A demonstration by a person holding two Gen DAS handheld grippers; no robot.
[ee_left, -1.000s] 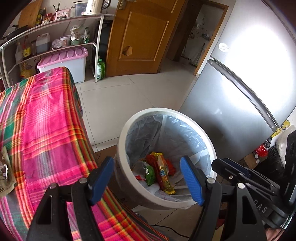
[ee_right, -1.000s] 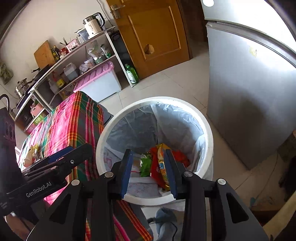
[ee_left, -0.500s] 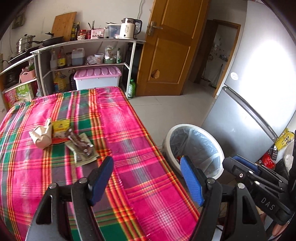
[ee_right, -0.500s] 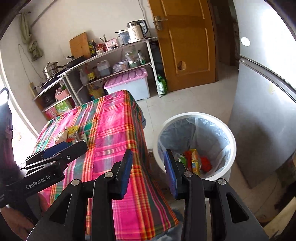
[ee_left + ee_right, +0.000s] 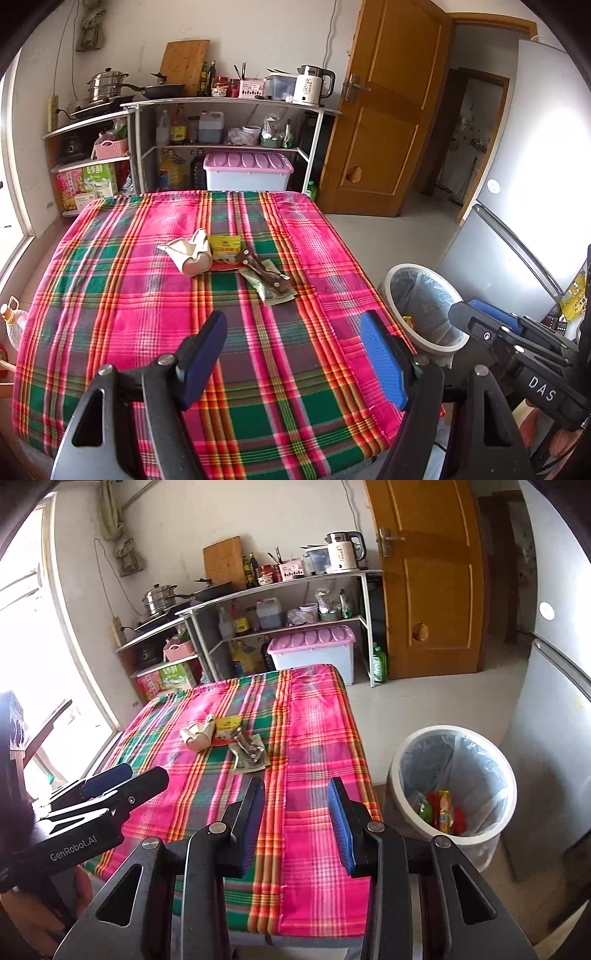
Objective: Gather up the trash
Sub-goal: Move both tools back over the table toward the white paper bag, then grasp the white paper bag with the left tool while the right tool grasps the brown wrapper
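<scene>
Hovering spread apart and empty above the pink plaid-clothed counter (image 5: 122, 295): left tool (image 5: 295, 354), right tool (image 5: 295, 823). Lying mid-counter: crumpled wrappers (image 5: 236, 260). Standing beside the counter: white lined plastic bin (image 5: 399, 771).

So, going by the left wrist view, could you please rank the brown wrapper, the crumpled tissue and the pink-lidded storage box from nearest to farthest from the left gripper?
1. Brown wrapper, mid-table, just right of centre, nearest the left gripper, whose jaws are open.
2. Crumpled tissue, slightly farther, to the wrapper's left.
3. Pink-lidded storage box, beyond the table's far edge, under the shelves.
</scene>
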